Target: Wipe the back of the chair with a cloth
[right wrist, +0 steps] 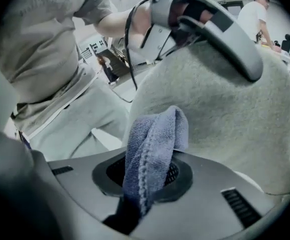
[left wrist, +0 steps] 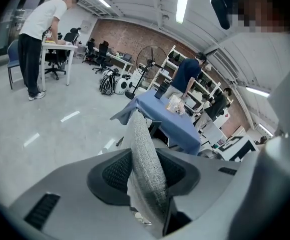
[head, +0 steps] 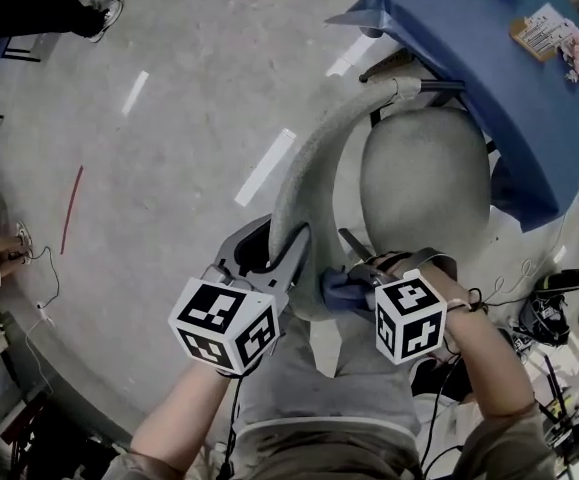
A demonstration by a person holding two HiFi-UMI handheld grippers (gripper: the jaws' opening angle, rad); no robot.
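Observation:
The chair back [head: 304, 163] is a grey fabric panel, seen edge-on from above as a curved band, with the round seat [head: 424, 173] to its right. My left gripper [head: 274, 246] is clamped over the back's top edge. In the left gripper view the fabric edge [left wrist: 146, 159] sits between both pads of the left gripper [left wrist: 146, 175]. My right gripper [head: 357, 268] is shut on a bunched blue cloth [head: 339, 290]. In the right gripper view the cloth [right wrist: 152, 144] sticks out of the right gripper [right wrist: 147, 176] and rests against the fabric [right wrist: 225, 119].
A table with a blue cover [head: 489, 58] stands just beyond the chair, with small items on it. Cables and dark gear [head: 559, 308] lie on the floor at the right. Grey floor with white marks spreads to the left. People, desks and a fan [left wrist: 152, 59] stand far off.

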